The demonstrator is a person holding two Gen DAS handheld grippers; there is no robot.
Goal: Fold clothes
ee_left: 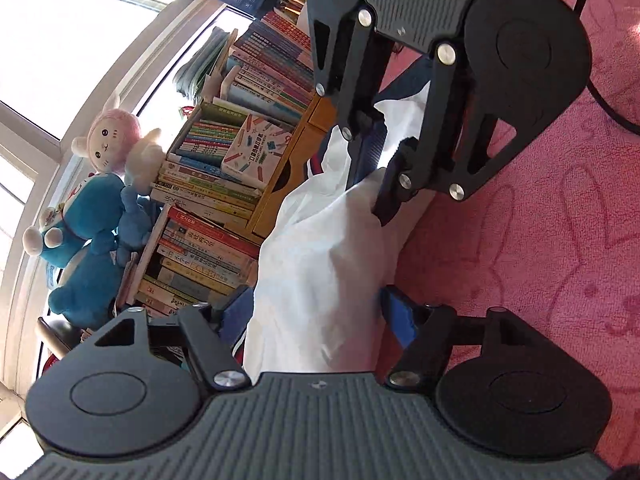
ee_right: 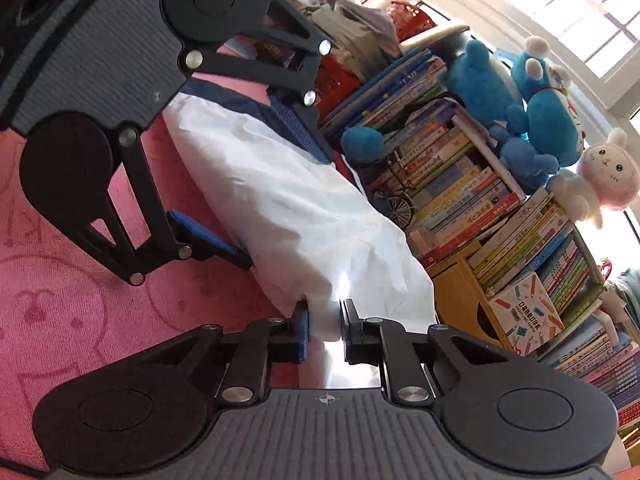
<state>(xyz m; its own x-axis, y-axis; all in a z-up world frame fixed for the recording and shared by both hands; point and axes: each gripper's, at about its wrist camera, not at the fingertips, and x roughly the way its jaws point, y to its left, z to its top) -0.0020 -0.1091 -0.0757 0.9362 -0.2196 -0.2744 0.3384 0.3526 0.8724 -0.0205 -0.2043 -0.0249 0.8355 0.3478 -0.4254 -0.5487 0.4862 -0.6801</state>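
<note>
I had the garment [ee_left: 320, 264] strung between the two grippers above the pink blanket [ee_left: 540, 240], a white piece with navy trim along its far edge.

In the left wrist view, my left gripper [ee_left: 316, 316] sat at 6 o'clock with its blue pads spread wide, the white cloth bulging through the gap between them. I could not tell whether either pad actually pressed the fabric. The right gripper [ee_left: 372, 160] showed at 12 to 1 o'clock, its fingers drawn in on a fold of the cloth.

In the right wrist view, the right gripper [ee_right: 323, 328] was at 6 o'clock, pads nearly together and pinching a narrow tuck of the garment [ee_right: 288, 208]. From there the cloth ran up toward 11 o'clock, where the left gripper [ee_right: 260, 184] straddled it, one pad at 9 o'clock by the blanket [ee_right: 80, 320], the other at 12 o'clock by the navy trim.

Beyond the cloth stood a bookshelf [ee_right: 480, 208] crammed with books, at 3 o'clock in this view. On top of it sat blue plush toys [ee_right: 548, 108] and a pink plush cat [ee_right: 608, 176], with bright windows [ee_right: 580, 8] behind.
</note>
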